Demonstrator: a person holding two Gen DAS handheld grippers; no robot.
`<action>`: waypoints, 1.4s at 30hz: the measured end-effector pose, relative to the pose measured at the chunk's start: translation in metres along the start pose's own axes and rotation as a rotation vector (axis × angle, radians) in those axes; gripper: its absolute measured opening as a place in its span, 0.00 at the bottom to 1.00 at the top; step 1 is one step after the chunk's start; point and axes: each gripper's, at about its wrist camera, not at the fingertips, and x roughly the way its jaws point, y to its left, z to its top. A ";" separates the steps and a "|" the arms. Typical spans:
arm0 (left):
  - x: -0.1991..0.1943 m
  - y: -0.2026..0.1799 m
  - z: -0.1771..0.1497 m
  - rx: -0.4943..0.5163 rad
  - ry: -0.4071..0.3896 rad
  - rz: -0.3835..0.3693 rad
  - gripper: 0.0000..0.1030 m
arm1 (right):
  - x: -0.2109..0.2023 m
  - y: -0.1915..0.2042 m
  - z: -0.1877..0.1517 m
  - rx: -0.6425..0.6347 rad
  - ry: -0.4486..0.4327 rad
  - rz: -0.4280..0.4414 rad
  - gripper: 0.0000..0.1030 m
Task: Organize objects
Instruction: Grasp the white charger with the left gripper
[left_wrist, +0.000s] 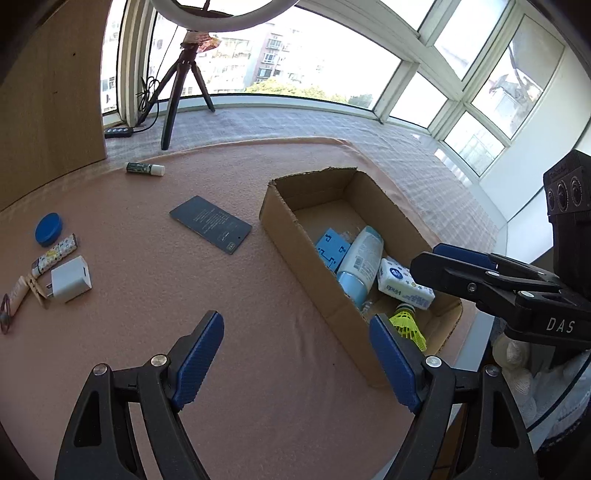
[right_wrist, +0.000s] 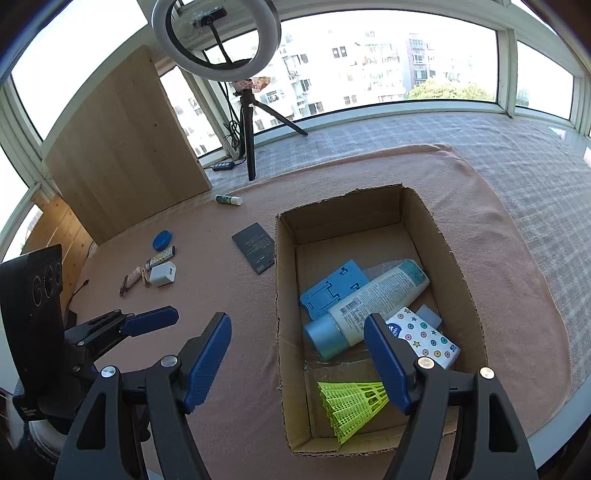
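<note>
left tool (left_wrist: 295, 354) – wide open, empty, beside open brown cardboard box (right_wrist: 465, 280) | right tool (right_wrist: 297, 354) – open, empty, over box | neon-yellow plastic shuttlecock (right_wrist: 351, 406) – inside box, near end

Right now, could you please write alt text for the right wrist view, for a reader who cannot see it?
An open brown cardboard box on a pink cloth holds a yellow-green plastic shuttlecock, a white lotion bottle with a blue cap, a blue plastic stand and a patterned tissue pack. The right gripper hangs open and empty above its near end.
</note>
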 end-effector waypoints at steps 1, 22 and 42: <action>-0.005 0.010 -0.002 -0.018 -0.007 0.010 0.81 | 0.002 0.006 0.000 -0.008 0.003 0.007 0.69; -0.011 0.203 0.032 -0.238 0.022 0.199 0.71 | 0.043 0.077 -0.009 -0.066 0.098 0.120 0.69; 0.047 0.239 0.051 -0.302 0.138 0.176 0.39 | 0.041 0.054 -0.016 -0.008 0.131 0.090 0.69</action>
